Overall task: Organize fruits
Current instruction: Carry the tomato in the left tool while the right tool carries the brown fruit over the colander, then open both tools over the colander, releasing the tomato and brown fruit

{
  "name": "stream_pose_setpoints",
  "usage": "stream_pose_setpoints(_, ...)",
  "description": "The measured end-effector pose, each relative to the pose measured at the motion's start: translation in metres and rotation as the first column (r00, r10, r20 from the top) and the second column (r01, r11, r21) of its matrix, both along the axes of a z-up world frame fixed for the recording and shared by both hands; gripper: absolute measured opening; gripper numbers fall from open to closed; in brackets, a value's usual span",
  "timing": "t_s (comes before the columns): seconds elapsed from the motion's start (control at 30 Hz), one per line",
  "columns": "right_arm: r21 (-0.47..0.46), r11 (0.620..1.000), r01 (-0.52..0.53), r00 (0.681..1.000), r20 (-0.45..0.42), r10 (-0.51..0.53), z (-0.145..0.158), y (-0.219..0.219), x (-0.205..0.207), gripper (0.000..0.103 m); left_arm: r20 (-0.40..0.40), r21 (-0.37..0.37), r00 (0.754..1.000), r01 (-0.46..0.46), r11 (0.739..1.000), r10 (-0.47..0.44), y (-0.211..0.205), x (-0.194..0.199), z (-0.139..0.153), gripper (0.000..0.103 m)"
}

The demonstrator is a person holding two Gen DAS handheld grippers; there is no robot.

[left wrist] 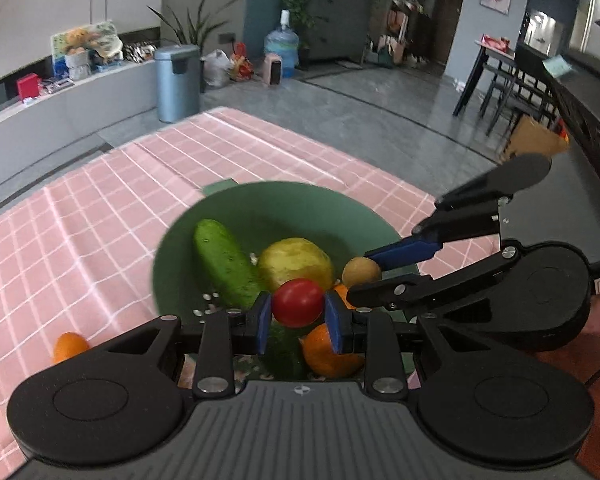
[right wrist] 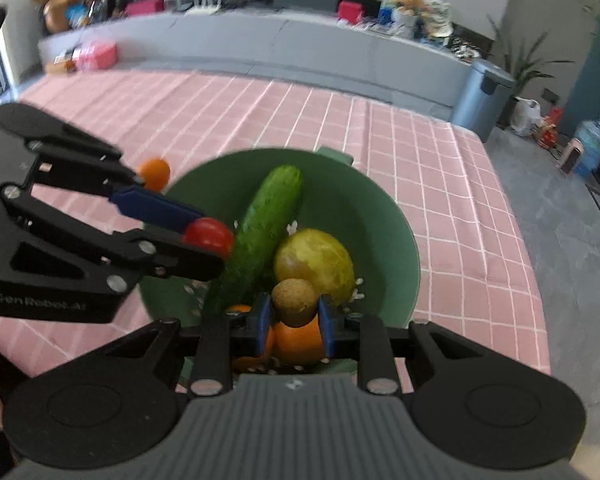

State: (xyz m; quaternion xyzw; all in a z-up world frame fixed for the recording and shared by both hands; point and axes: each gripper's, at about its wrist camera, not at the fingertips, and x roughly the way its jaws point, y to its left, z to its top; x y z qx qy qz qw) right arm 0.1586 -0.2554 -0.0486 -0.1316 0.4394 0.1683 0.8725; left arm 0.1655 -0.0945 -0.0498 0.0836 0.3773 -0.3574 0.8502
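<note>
A green bowl [left wrist: 260,208] [right wrist: 380,216] stands on the pink checked tablecloth. In it lie a cucumber [left wrist: 224,262] [right wrist: 264,228], a yellow-green round fruit [left wrist: 296,262] [right wrist: 314,266] and an orange [left wrist: 328,350] [right wrist: 300,344]. My left gripper [left wrist: 298,316] [right wrist: 204,236] is shut on a red tomato [left wrist: 298,302] [right wrist: 208,236] above the bowl. My right gripper [right wrist: 294,318] [left wrist: 366,276] is shut on a small brown round fruit [right wrist: 294,302] [left wrist: 361,271] above the bowl's near side.
A small orange [left wrist: 69,346] [right wrist: 154,173] lies on the cloth [left wrist: 100,216] left of the bowl. Beyond the table's far edge are a grey bin [left wrist: 177,82], a water bottle [left wrist: 281,46] and a dark dining table with chairs [left wrist: 500,76].
</note>
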Motion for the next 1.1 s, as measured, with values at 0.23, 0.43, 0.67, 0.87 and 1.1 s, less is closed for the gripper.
stream_pose_setpoints(0.23,-0.074,0.996,-0.059,0.997,-0.063,0.054,-0.010,-0.008,0.013,0.021,-0.055,0.012,0.998,0.018,1.000,-0.017,-0.015,0.012,-0.018,0.032)
stream_pose_setpoints(0.43,-0.087,0.993,-0.086,0.994,-0.082,0.079,-0.016,-0.007,0.020,0.021,-0.077,0.034,0.997,0.015,0.999,-0.013,-0.019,0.016,-0.025,0.032)
stream_pose_setpoints(0.67,-0.073,0.994,-0.076,0.994,-0.080,0.070,-0.018,-0.011,0.023,0.023,-0.084,0.029,0.996,0.004,1.000,-0.002,-0.016,0.017,-0.025,0.039)
stream_pose_setpoints(0.87,-0.088,0.994,-0.063,0.996,-0.069,0.057,-0.014,-0.010,0.019,0.031,-0.077,0.019,0.997,-0.004,1.000,0.006,-0.008,0.011,-0.018,0.055)
stream_pose_setpoints(1.1,-0.072,0.996,-0.049,0.999,-0.026,0.047,0.000,-0.002,0.006,0.031,-0.034,0.018,0.999,-0.023,1.000,0.023,0.006,-0.004,0.002,0.056)
